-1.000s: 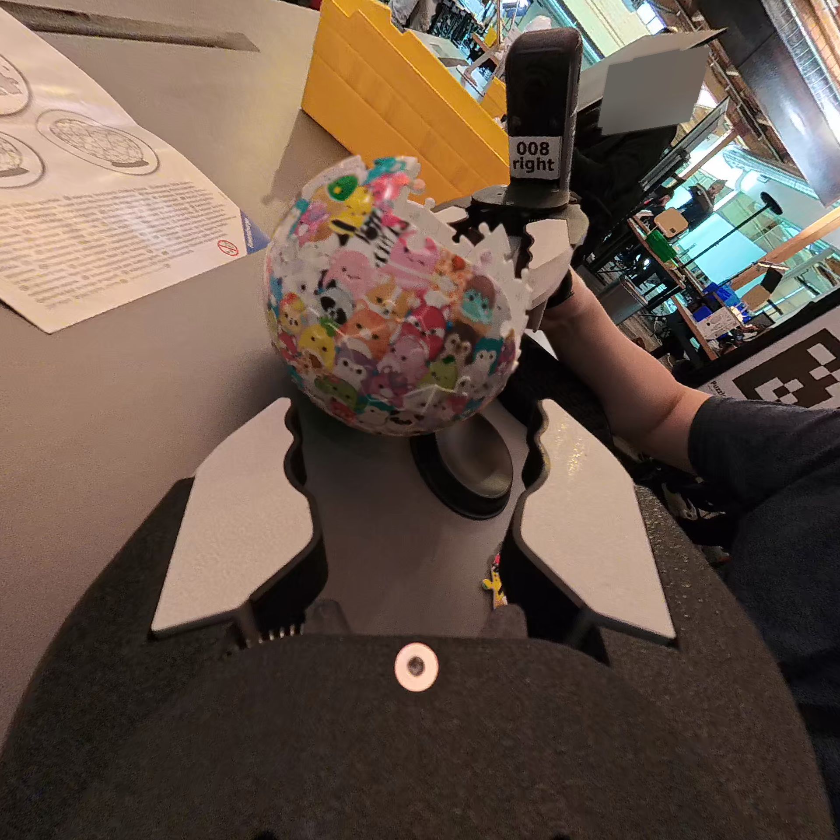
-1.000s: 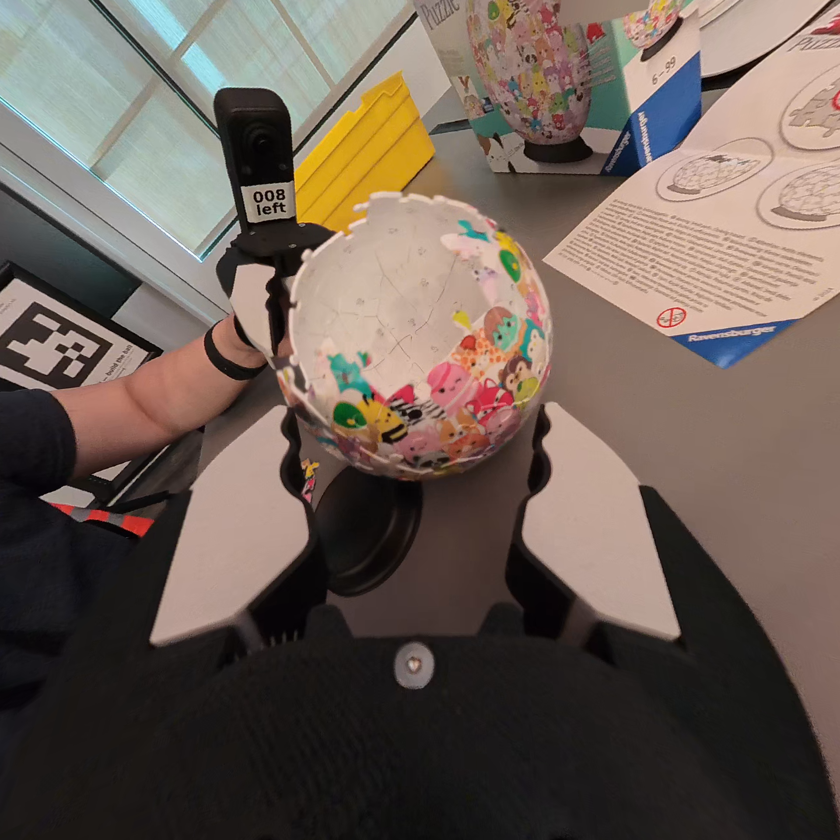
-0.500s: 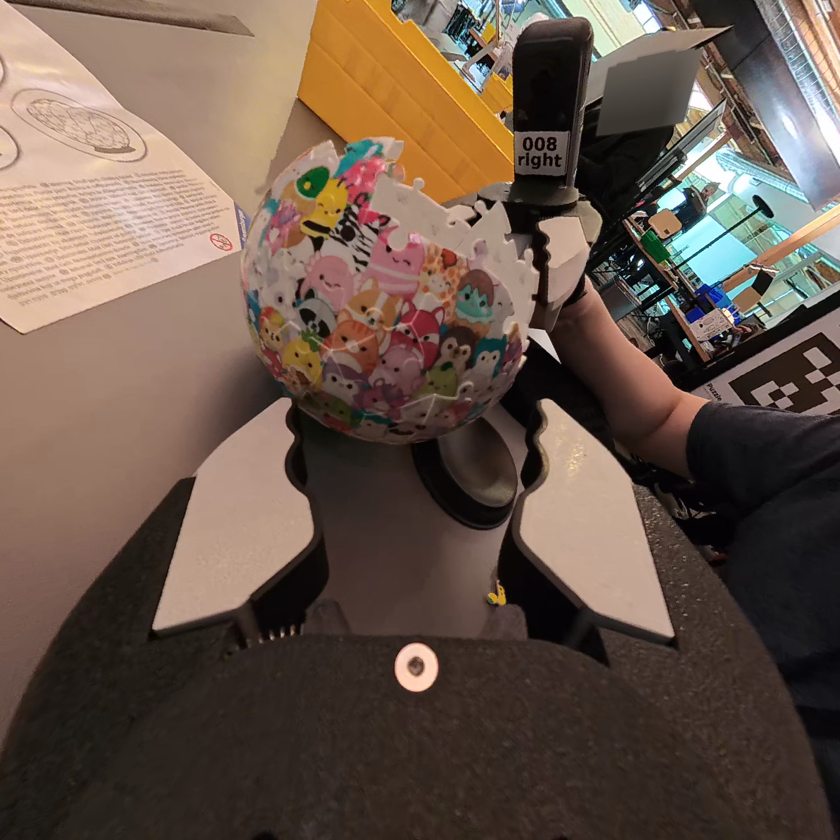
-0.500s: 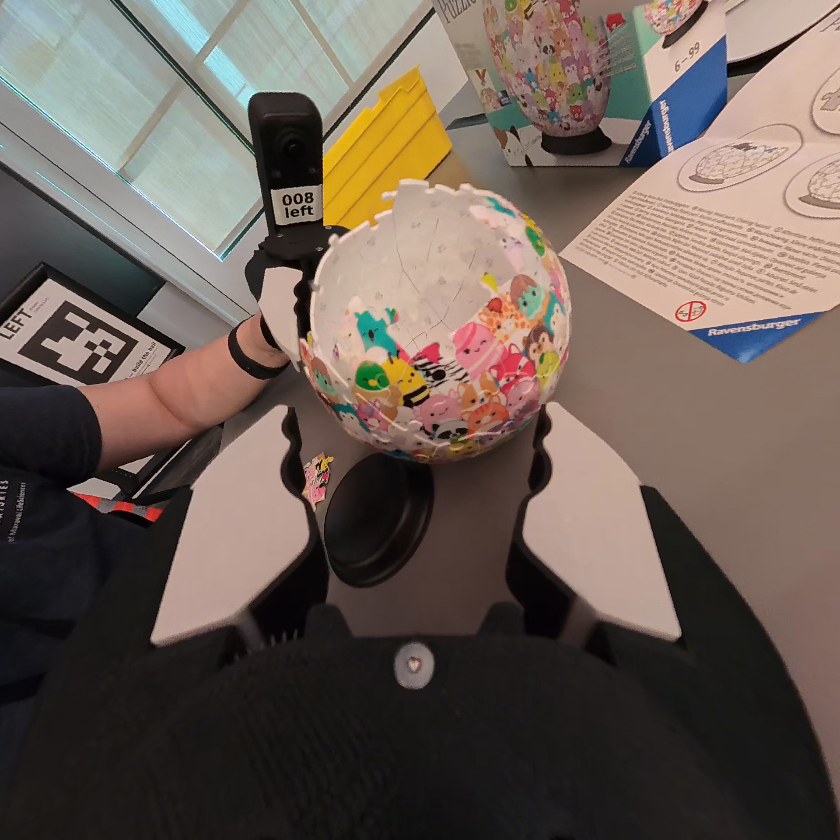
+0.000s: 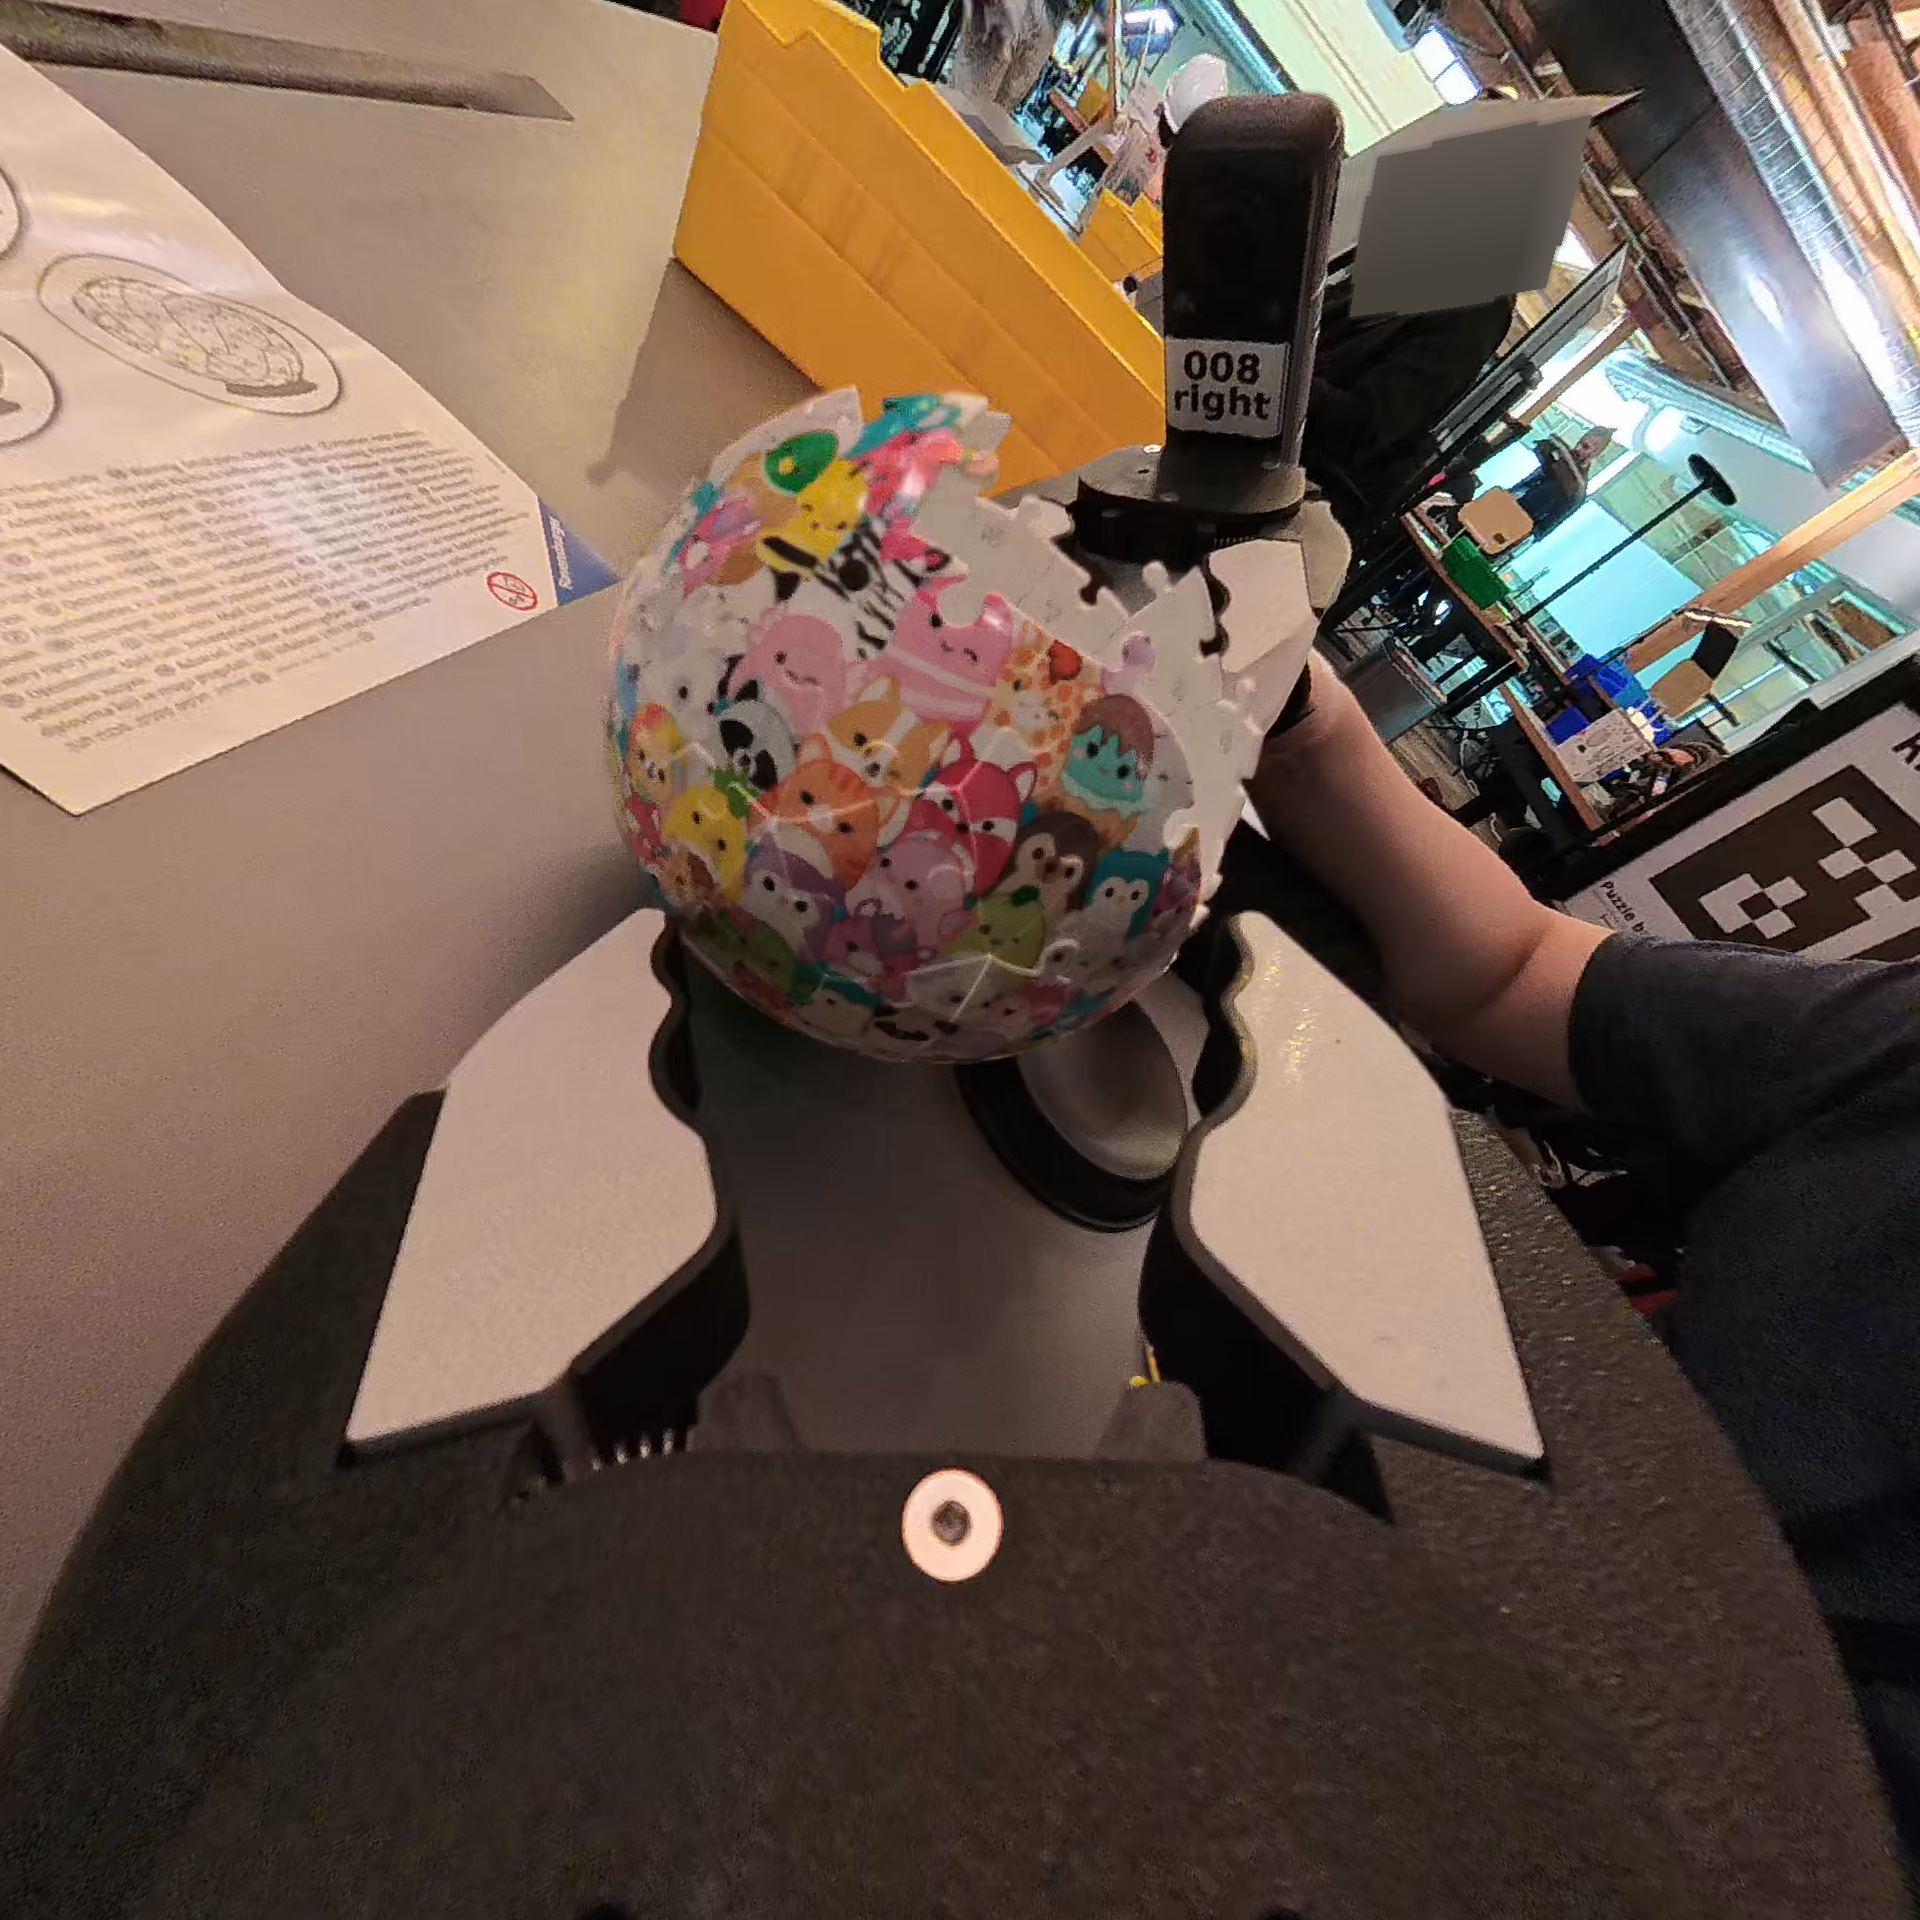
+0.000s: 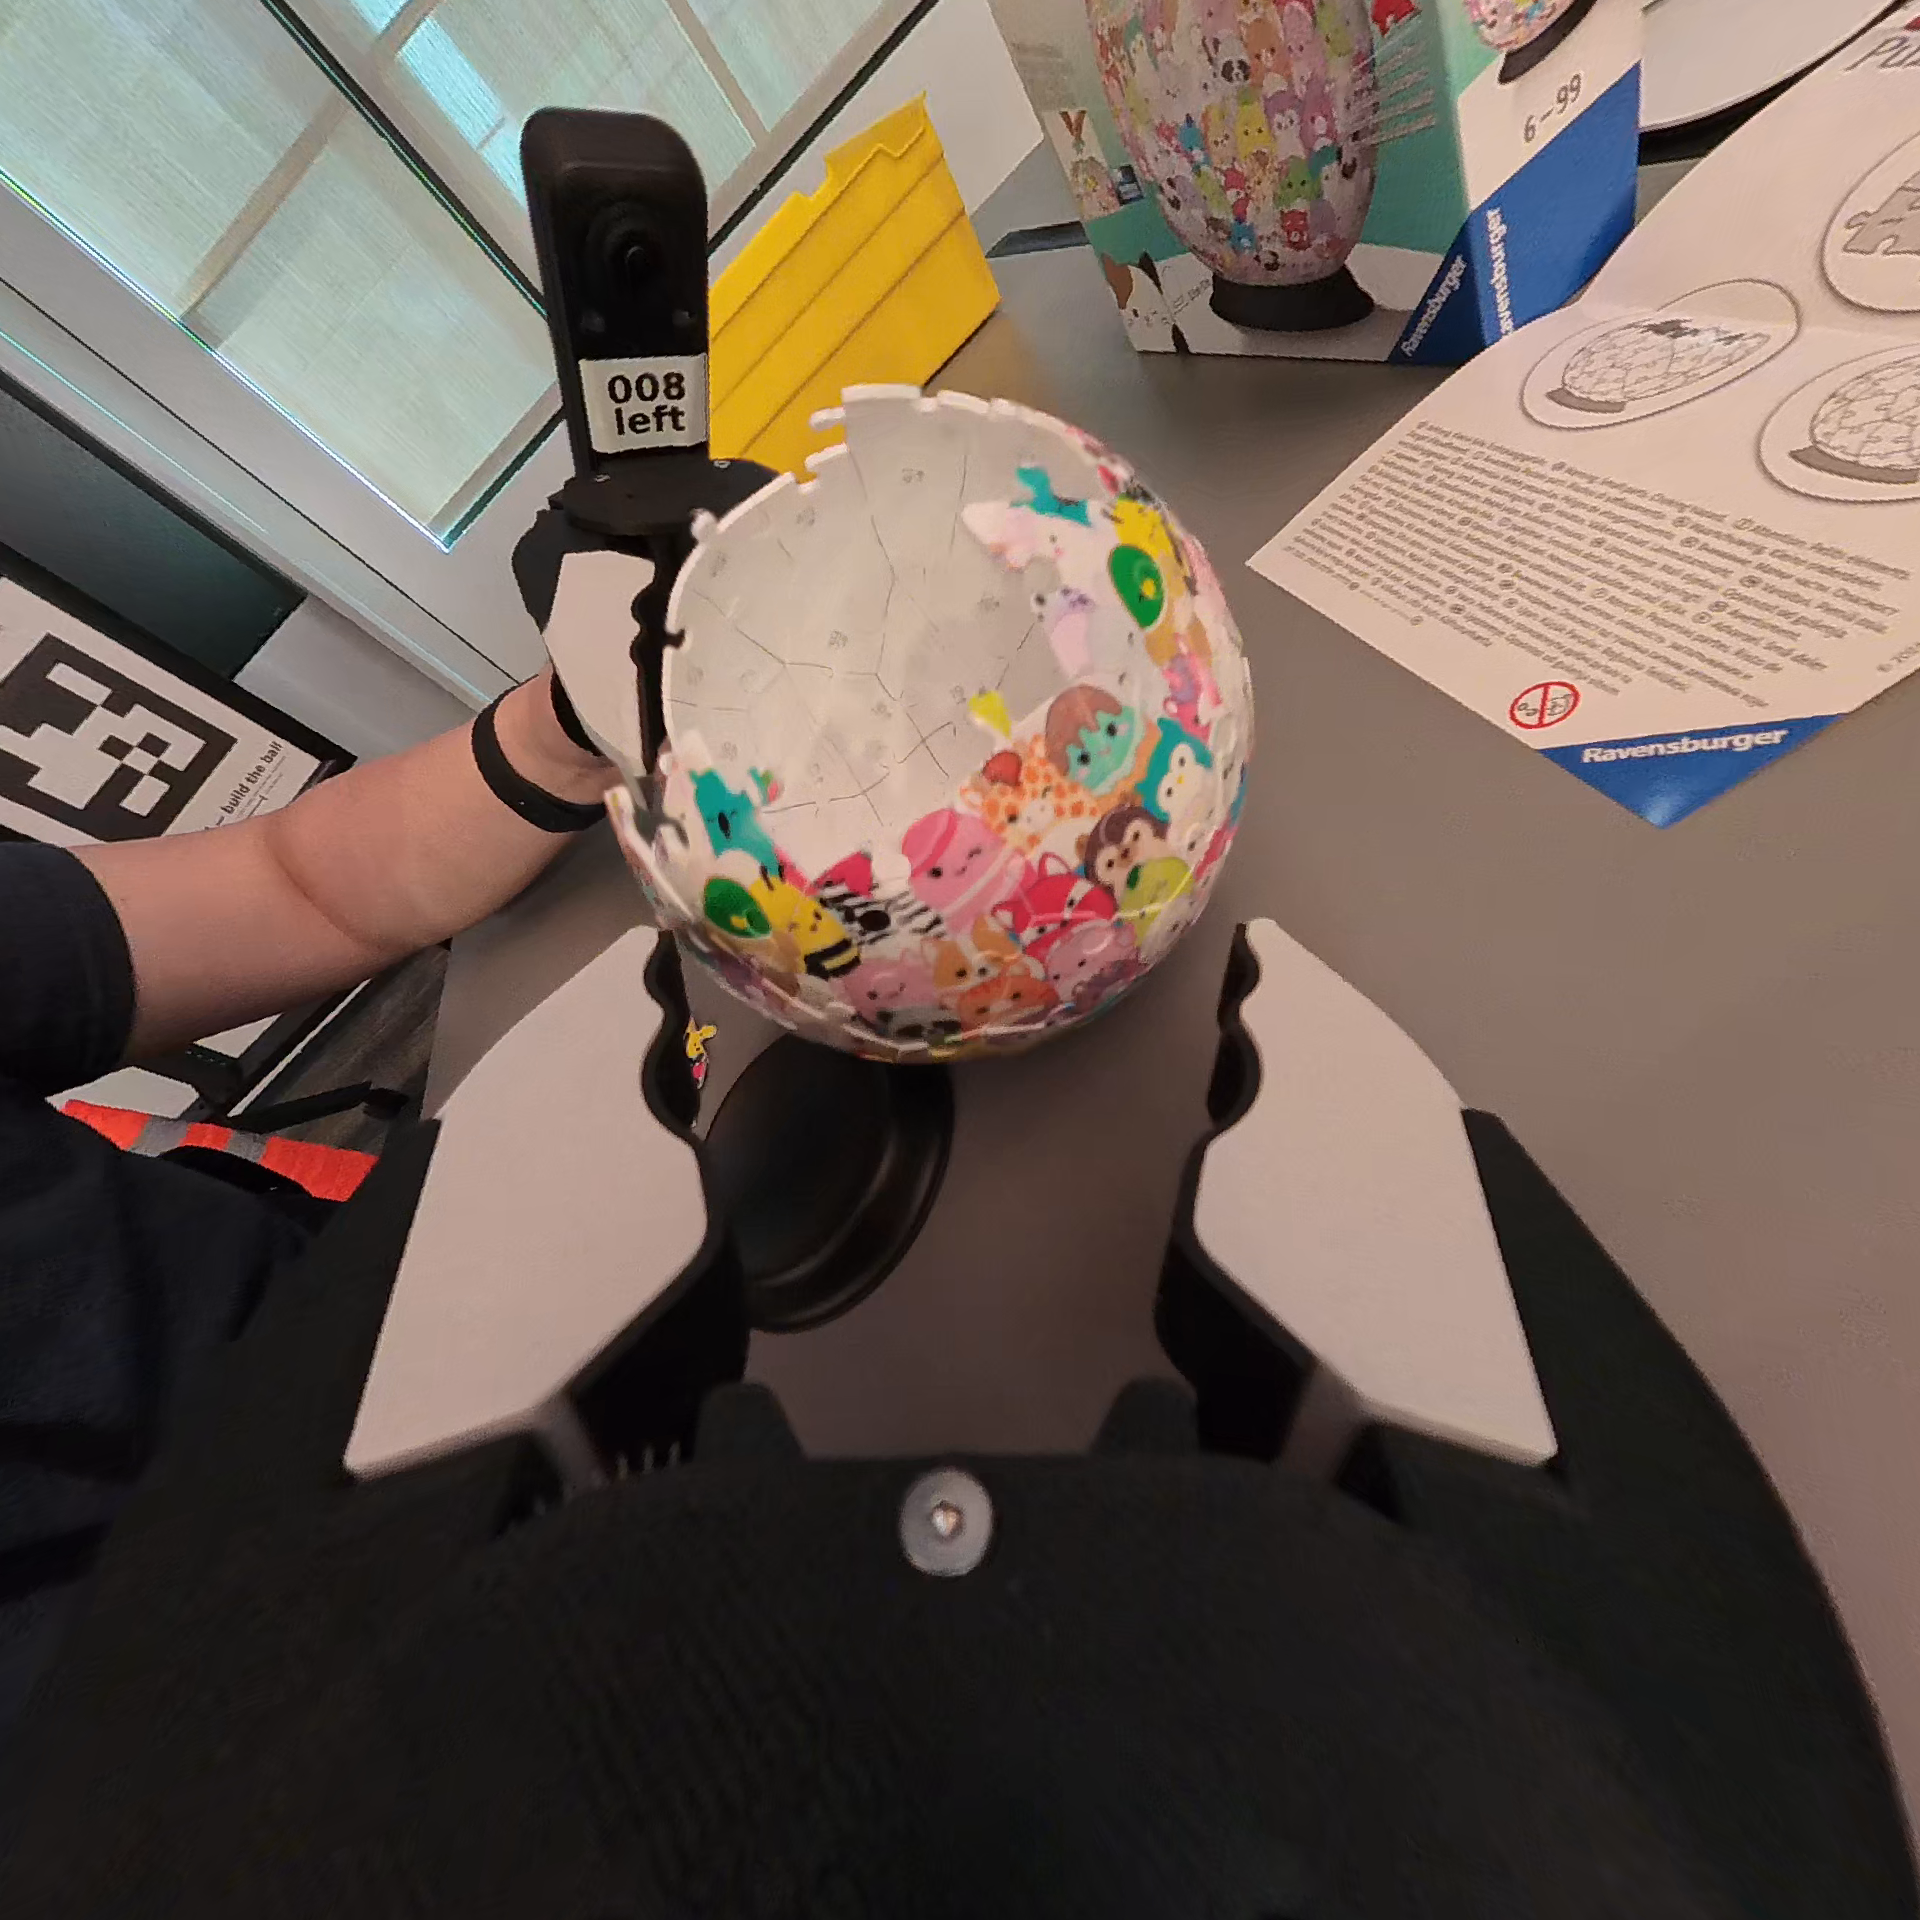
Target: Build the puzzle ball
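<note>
We see the half-built puzzle ball [image 6: 935,727] resting tilted on the grey counter [image 6: 1507,1039], its white hollow holding nothing, beside the black stand [image 6: 831,1195]. Left gripper [image 5: 940,987] and right gripper [image 6: 951,997] fingers gape wide — neither grips anything.

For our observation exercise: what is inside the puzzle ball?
Through the gap in the ball, only white piece backs show; the lower interior is hidden behind the coloured shell.
</note>
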Demonstrator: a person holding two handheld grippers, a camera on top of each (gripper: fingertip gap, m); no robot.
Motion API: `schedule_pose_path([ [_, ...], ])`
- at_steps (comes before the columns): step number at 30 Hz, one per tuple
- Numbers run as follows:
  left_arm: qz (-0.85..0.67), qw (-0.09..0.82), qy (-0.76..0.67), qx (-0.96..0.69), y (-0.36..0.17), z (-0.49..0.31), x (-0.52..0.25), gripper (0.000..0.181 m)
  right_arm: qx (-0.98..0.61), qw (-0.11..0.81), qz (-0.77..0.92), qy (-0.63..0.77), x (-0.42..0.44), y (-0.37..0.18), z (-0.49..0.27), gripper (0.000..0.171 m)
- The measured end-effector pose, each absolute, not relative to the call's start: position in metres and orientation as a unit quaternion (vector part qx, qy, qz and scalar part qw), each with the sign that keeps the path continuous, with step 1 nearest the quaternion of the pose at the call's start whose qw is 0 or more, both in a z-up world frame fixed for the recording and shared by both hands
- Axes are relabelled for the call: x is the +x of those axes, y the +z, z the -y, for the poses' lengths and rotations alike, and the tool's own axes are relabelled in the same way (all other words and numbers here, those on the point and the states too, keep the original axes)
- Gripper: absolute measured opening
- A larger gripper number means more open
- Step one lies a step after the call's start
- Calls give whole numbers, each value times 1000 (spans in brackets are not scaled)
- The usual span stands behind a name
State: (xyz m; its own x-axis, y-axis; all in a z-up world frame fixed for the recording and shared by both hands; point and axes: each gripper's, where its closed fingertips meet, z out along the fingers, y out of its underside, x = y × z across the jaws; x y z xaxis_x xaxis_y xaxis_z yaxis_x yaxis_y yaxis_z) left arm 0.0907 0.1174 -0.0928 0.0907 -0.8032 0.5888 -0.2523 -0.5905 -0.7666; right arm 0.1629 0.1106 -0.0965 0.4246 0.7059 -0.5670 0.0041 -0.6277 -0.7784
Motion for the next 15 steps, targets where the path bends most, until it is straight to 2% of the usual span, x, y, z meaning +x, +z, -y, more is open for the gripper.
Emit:
schedule_pose_path([
  [10, -403, 261, -584, -655, -73, -118, 71, 96, -724, 405, 284, 480, 170, -80, -100, 100],
  [15, -506, 256, -522, -637, -91, -117, 80, 113, -730, 416, 374, 392, 170, -91, -104, 113],
])
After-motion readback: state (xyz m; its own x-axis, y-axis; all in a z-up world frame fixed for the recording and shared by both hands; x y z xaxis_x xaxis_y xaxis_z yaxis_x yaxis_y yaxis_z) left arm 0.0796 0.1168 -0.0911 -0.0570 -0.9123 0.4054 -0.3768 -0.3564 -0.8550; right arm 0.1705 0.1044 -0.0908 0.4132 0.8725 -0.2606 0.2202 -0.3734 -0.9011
